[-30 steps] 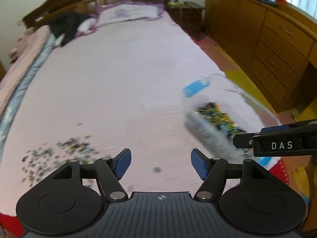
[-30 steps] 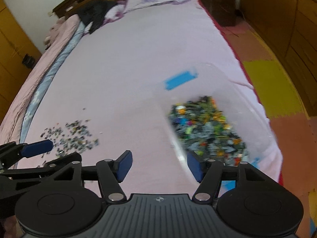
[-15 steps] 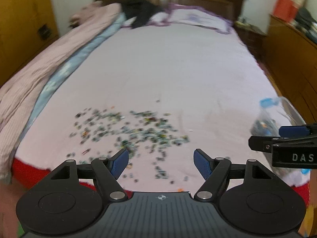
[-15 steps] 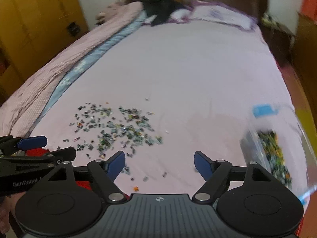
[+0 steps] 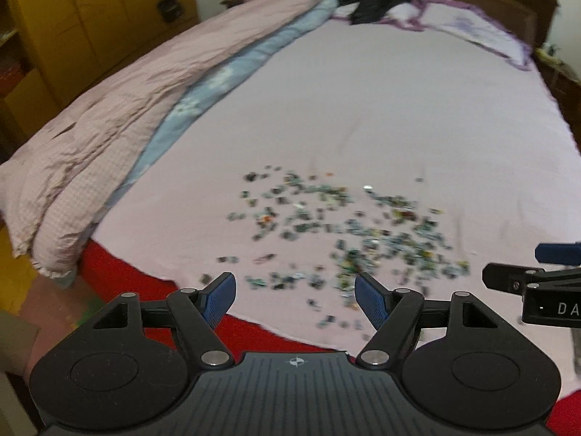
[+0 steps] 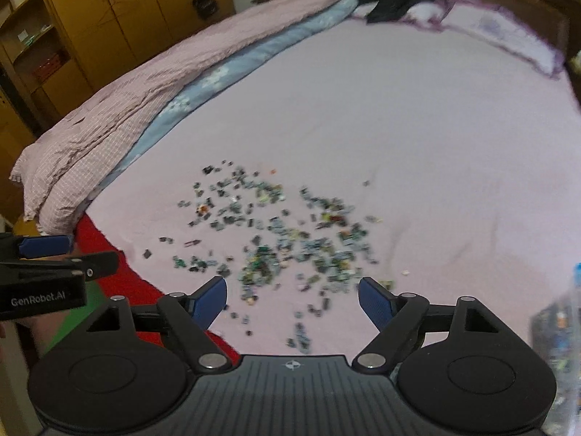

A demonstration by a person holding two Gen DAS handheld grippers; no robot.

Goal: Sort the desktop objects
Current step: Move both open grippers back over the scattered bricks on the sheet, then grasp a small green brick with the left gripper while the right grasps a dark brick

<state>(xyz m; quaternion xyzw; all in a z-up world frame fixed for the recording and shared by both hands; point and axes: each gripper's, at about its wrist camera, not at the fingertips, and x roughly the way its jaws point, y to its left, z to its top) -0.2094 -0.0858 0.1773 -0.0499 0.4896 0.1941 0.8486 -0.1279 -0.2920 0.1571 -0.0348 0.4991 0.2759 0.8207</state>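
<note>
Loosely scattered small pieces (image 6: 287, 239) lie on the pink sheet (image 6: 417, 127) near the bed's foot edge; they look tiny, light and rigid, so pinch singly across a piece's sides. Left gripper (image 5: 295, 289) and right gripper (image 6: 292, 296) are both wide open, holding nothing.

- "GenRobot.AI" in pale letters stands on the black side of the left gripper (image 6: 43, 250), seen in the right wrist view to the left of that camera's own fingers (image 6: 208, 299).
- "DA" in white letters, cut off by the picture's edge, stands on the black body of the right gripper (image 5: 544, 276), seen in the left wrist view to the right of that camera's own fingers (image 5: 370, 298).
- No other writing can be read; the rest is blurred.
</note>
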